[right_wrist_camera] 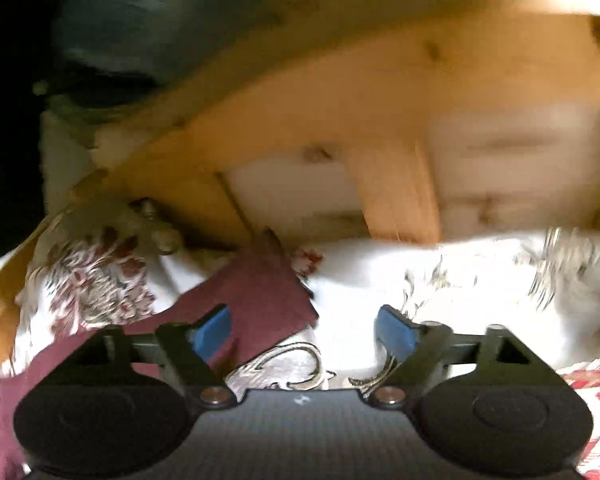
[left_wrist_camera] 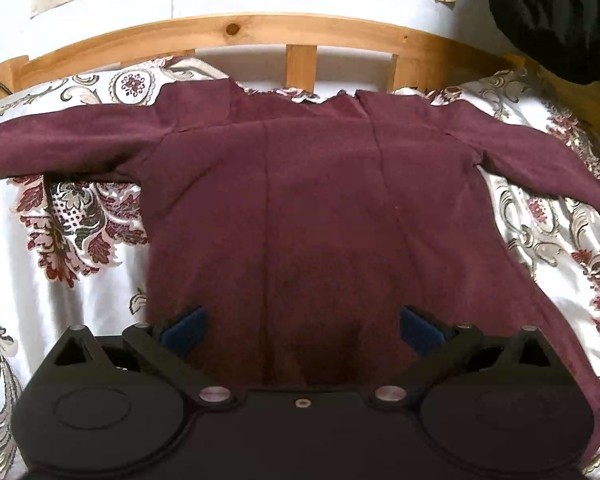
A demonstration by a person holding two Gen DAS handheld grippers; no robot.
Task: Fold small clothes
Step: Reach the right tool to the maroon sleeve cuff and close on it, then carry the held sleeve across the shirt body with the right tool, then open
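The right wrist view is smeared by motion: the wooden bed frame (right_wrist_camera: 300, 128) and the bedspread's (right_wrist_camera: 480, 280) pattern toward three o'clock dissolve into streaks. A dark shape (right_wrist_camera: 132, 32) at eleven o'clock is too blurred to name. The shirt (left_wrist_camera: 320, 208) runs off the left wrist view at nine o'clock and three o'clock, so both sleeve ends are cut off, and its hem is hidden behind the left tongs (left_wrist_camera: 303, 327) at six o'clock.

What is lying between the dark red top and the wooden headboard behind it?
In the left wrist view, only a strip of the patterned bedspread shows between the maroon top and the wooden headboard.
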